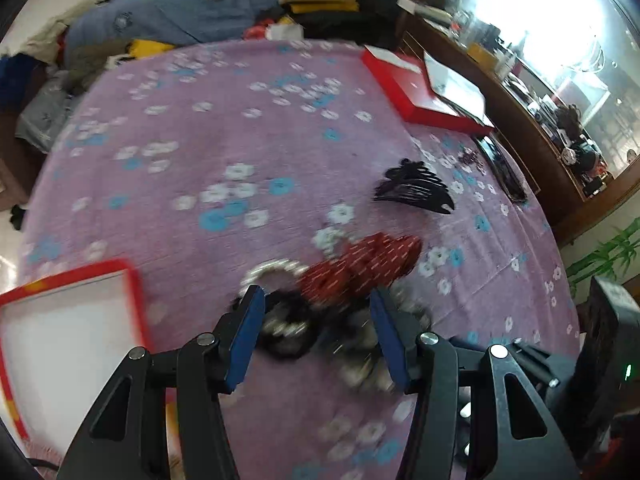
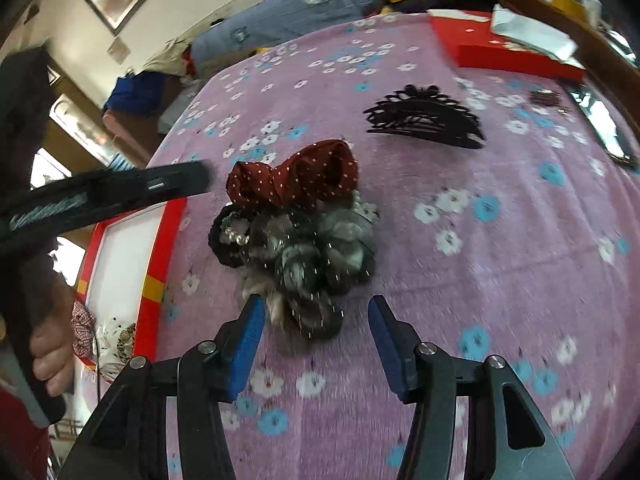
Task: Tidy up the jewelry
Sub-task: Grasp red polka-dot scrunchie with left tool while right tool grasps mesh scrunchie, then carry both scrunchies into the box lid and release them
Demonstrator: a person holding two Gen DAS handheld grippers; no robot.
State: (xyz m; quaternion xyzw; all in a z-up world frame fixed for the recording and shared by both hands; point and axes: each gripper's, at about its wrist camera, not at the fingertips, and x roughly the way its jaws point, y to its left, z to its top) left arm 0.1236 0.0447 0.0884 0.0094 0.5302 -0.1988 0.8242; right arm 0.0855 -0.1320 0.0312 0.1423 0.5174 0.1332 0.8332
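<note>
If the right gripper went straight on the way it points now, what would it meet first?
Most likely the grey-and-black fabric flower at the near edge of the accessory pile, just ahead of the open right gripper, slightly toward its left finger. The red dotted bow lies further on. Depth is hard to judge here.

Hair accessories heaped on a cloth-covered worktop [image 2: 500, 264], directly ahead of the right fingers [image 2: 250, 344].

The flower piece [image 2: 312, 264] lies nearest the fingertips, a scrunchie [image 2: 228, 240] touching its left side, and a bow [image 2: 296, 178] rests on the heap's far edge. A hair comb [image 2: 424, 118] sits apart, farther out and to the right. An open tray [image 2: 156, 280] lies left of the heap; a flat box [image 2: 496, 50] occupies the far right corner.
</note>
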